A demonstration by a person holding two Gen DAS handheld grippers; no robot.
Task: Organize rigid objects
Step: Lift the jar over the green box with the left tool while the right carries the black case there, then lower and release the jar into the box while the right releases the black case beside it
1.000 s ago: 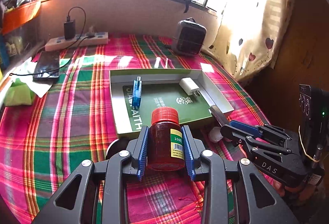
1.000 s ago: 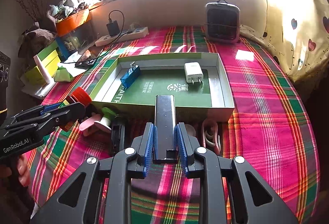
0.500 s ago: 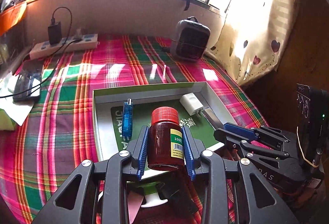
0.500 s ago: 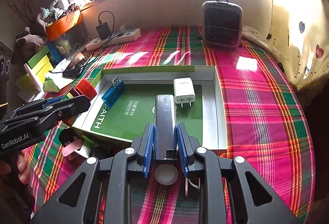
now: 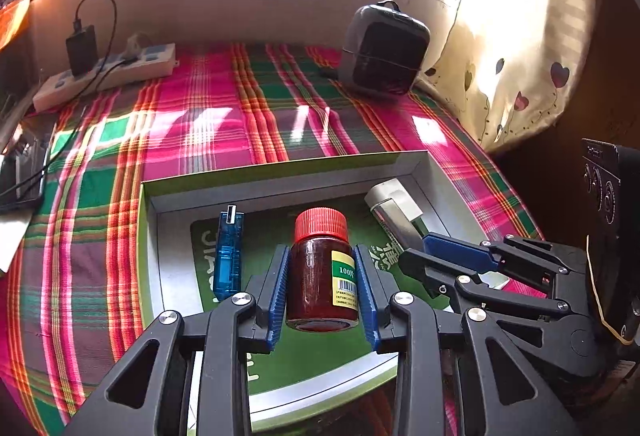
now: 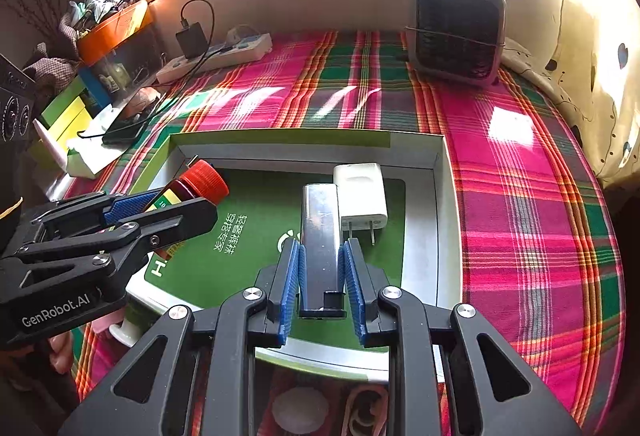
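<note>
Bottle (image 5: 321,268) and bar (image 6: 320,232) over tray (image 6: 438,236)

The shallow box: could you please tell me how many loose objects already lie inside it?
2: a blue USB device by the shallow box's left wall and a white charger toward its right; more may be hidden behind the grippers.

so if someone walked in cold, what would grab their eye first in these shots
Probably the red-capped pill bottle clamped in the left gripper, held over the green-lined box. Next, the silvery metal bar pinched in the right gripper, beside the white charger plug lying in that box. All of it sits on a loud pink-and-green plaid cloth.
</note>
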